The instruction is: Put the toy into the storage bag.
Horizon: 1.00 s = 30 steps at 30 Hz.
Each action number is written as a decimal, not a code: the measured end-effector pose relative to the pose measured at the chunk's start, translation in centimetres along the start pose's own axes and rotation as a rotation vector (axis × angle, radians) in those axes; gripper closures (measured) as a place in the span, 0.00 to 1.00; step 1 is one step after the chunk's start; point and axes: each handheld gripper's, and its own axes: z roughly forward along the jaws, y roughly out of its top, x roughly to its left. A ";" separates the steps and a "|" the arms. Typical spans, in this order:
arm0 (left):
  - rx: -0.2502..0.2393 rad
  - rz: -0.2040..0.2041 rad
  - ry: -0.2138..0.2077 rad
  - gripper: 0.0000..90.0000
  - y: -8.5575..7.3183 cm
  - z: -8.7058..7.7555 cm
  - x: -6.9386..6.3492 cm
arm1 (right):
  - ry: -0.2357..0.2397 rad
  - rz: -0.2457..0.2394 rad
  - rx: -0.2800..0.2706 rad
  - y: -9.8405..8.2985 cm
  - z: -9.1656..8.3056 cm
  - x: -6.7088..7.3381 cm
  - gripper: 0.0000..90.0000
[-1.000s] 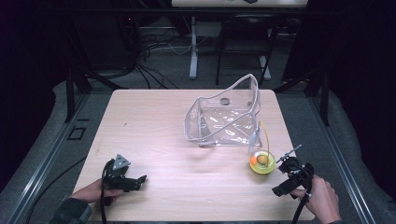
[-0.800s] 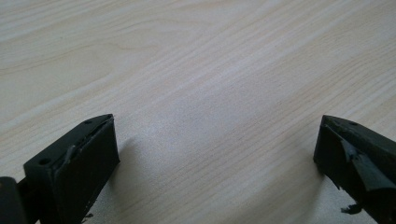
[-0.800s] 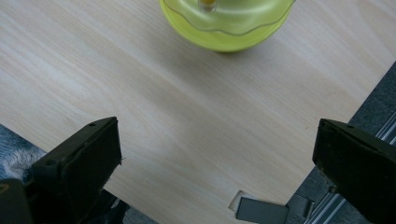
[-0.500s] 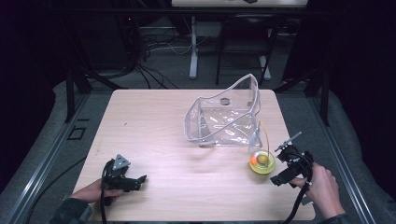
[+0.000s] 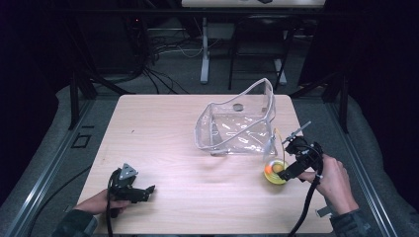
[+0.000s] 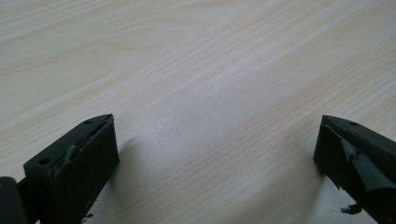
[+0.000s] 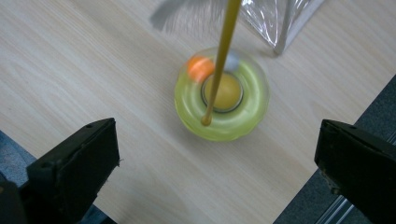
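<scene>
Right tool [image 5: 290,170]: I see its jaws spread wide and holding nothing, poised over the yellow-green ring toy [image 7: 222,95]. The toy sits on the table [image 5: 163,128] near the right edge, just in front of the clear bag [image 5: 237,123]. A thin yellow rod [image 7: 219,60] rises from its centre; an orange ball [image 7: 200,67] rests on its rim. Left tool [image 5: 132,190]: at the table's near left corner, well apart from the toy, jaws spread over bare wood, gripping nothing

Clear plastic bag [image 5: 237,126] on wooden table [image 5: 163,133]
</scene>
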 end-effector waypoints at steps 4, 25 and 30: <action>0.000 0.000 0.000 0.00 0.0 0.0 0.0 | 0.003 -0.021 -0.036 1.1 -0.3 0.2 0.14; 0.001 0.001 0.000 0.00 0.0 0.0 0.0 | -0.003 -0.067 0.033 2.6 0.5 0.4 0.90; 0.000 0.000 0.000 0.00 0.0 0.0 0.0 | 0.003 -0.079 0.026 2.5 0.8 0.6 0.97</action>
